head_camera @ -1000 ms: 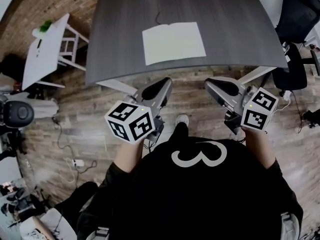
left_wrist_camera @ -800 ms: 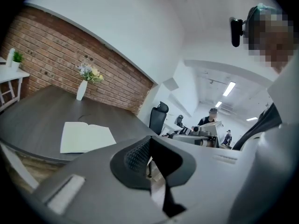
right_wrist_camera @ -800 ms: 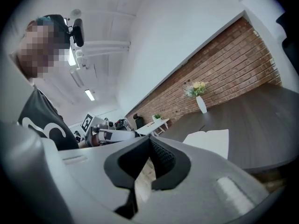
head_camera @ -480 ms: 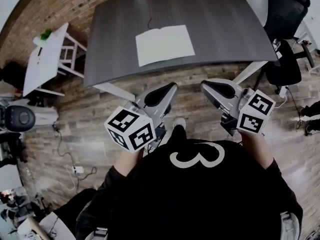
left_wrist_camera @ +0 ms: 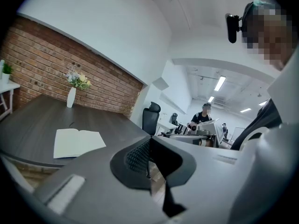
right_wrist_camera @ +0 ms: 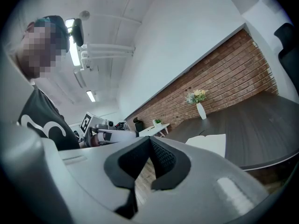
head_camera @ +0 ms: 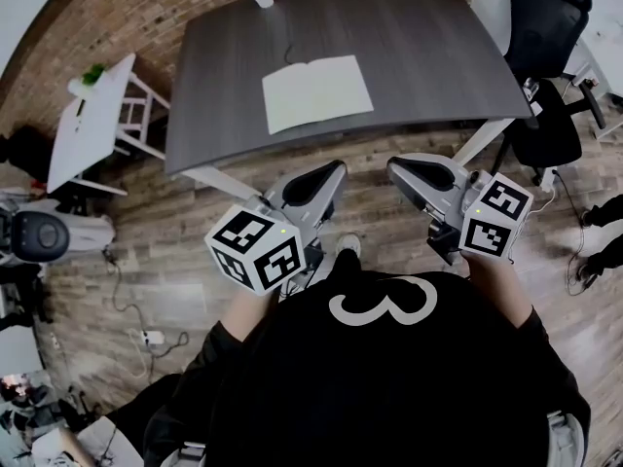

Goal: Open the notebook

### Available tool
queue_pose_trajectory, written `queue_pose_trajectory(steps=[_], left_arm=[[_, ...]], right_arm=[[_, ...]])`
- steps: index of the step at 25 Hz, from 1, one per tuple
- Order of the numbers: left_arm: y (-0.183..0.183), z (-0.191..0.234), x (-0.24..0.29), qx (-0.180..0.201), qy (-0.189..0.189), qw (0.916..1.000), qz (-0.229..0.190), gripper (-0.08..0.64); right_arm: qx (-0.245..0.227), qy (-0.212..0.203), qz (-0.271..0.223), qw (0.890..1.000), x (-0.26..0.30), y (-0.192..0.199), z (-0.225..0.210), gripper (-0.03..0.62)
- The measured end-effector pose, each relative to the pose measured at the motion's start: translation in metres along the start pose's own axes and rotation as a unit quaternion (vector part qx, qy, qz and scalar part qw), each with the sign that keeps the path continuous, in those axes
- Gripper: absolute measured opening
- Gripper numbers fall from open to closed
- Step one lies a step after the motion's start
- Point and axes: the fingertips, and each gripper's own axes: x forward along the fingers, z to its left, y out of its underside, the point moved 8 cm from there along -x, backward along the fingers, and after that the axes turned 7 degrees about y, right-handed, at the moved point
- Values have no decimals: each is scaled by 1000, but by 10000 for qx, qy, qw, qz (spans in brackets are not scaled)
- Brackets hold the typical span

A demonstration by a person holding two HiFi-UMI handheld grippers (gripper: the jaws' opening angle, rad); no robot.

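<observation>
Shift: notebook (head_camera: 316,93) displaced leftward in head view.
Claws: left claw (head_camera: 336,168) and right claw (head_camera: 394,166) closed, empty.
Progress: notebook lies open on counter (head_camera: 438,47); task judged done.

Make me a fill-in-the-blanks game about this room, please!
1. The notebook on the table is not closed; it lies ____.
2. The flowers stand in a ____ vase.
3. The left hand-held gripper and the right hand-held gripper both have their jaws ____.
4. The wall behind the table is made of ____.

Missing words: open, white, shut, brick.
</observation>
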Motion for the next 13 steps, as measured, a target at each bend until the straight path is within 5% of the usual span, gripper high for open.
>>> queue_pose_trajectory(steps=[13], left_arm=[[0,9,6,-84,-2,9999,55,14]], right_arm=[[3,-1,-10,10000,10,-1,-4,0]])
